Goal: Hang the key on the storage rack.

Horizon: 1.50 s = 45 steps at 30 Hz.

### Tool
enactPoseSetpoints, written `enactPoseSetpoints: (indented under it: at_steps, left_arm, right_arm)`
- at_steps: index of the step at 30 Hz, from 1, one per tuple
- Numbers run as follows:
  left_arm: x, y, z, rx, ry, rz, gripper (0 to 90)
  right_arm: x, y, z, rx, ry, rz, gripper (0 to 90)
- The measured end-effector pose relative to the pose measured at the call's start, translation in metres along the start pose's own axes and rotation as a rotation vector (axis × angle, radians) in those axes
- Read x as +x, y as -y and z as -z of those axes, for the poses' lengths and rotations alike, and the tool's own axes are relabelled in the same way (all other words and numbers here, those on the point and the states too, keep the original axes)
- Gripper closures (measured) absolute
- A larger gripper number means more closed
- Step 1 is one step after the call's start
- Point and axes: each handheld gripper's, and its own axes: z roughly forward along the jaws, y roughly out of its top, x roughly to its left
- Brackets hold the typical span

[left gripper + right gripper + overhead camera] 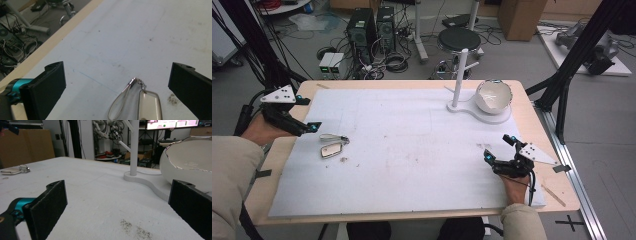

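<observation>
A small flat silver-rimmed key tag [331,149] with a wire loop [332,136] lies on the white mat [412,150] at the left. My left gripper [309,113] hovers open just left of it. In the left gripper view the tag [149,106] and its loop [122,100] lie between and just ahead of the wide-apart jaws of the left gripper [117,75]. My right gripper [498,148] rests open near the mat's right edge and holds nothing. In the right gripper view the right gripper [117,195] faces a white bowl [190,162].
The white bowl [493,96] sits tilted on a white stand base [472,111] with an upright post [460,75] at the back right. The post [134,147] and the far-off tag [12,171] appear in the right gripper view. Wooden table edges [552,150] frame the mat.
</observation>
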Motion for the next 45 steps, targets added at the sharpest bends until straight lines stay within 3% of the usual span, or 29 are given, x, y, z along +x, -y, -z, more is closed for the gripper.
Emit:
enactPoseSetpoints:
  at_steps: [3, 5, 6, 7, 8, 9, 12, 14, 15, 18, 20, 22, 26, 28, 30, 32, 38, 45]
  left_arm:
    - [0.004, -0.003, -0.005, 0.052, 0.037, -0.044, 1.7]
    - [0.006, -0.004, -0.01, 0.074, 0.066, -0.039, 1.7]
    - [0.009, -0.007, -0.015, 0.133, 0.084, -0.079, 1.7]
    - [0.009, -0.007, -0.015, 0.133, 0.084, -0.079, 1.7]
    - [0.011, -0.01, -0.02, 0.179, 0.1, -0.107, 1.7]
    - [0.011, -0.01, -0.02, 0.179, 0.1, -0.107, 1.7]
    - [0.016, -0.016, -0.027, 0.24, 0.119, -0.145, 1.7]
    - [0.018, -0.02, -0.036, 0.321, 0.143, -0.194, 1.7]
    - [0.018, -0.02, -0.036, 0.321, 0.143, -0.194, 1.8]
    - [0.018, -0.021, -0.048, 0.439, 0.195, -0.231, 2.6]
    - [0.02, -0.021, -0.055, 0.476, 0.234, -0.243, 2.6]
    - [0.021, -0.021, -0.062, 0.469, 0.237, -0.23, 2.6]
    - [0.02, -0.019, -0.073, 0.474, 0.266, -0.264, 2.6]
    - [0.021, -0.016, -0.075, 0.494, 0.263, -0.264, 2.6]
    - [0.021, -0.014, -0.075, 0.48, 0.255, -0.247, 2.6]
    - [0.023, -0.01, -0.076, 0.512, 0.254, -0.274, 2.6]
    - [0.023, -0.001, -0.08, 0.534, 0.248, -0.273, 2.7]
    - [0.023, 0.007, -0.086, 0.577, 0.272, -0.284, 8.0]
  right_arm:
    - [0.0, 0.0, 0.0, 0.001, -0.001, -0.001, 1.1]
    - [0.0, 0.0, 0.0, 0.001, 0.0, -0.001, 1.1]
    - [0.0, 0.0, 0.0, -0.002, -0.001, 0.006, 1.1]
    - [0.0, 0.0, 0.0, -0.002, -0.001, 0.004, 1.1]
    - [0.001, 0.0, 0.0, -0.001, -0.001, 0.005, 1.1]
    - [0.001, 0.0, 0.0, -0.002, -0.001, 0.005, 1.1]
    - [0.001, 0.0, 0.0, 0.002, 0.0, 0.006, 1.1]
    - [0.001, 0.0, 0.0, 0.002, -0.001, 0.006, 1.1]
    - [0.001, 0.0, 0.0, 0.001, 0.0, 0.006, 1.1]
    - [0.001, 0.0, -0.001, 0.001, -0.001, 0.011, 1.1]
    - [0.002, 0.0, -0.001, 0.005, -0.001, 0.024, 1.1]
    - [0.002, 0.0, -0.001, 0.003, 0.003, 0.017, 1.1]
    - [0.001, 0.0, -0.001, 0.003, 0.0, 0.017, 1.1]
    - [0.001, 0.0, -0.001, 0.001, -0.001, 0.012, 1.1]
    - [0.001, 0.0, -0.001, 0.0, -0.002, 0.013, 1.1]
    - [0.001, 0.0, -0.001, 0.001, -0.003, 0.011, 1.1]
    - [0.001, 0.0, -0.001, 0.001, -0.002, 0.01, 1.1]
    - [0.002, 0.0, -0.001, 0.003, 0.002, 0.015, 1.1]
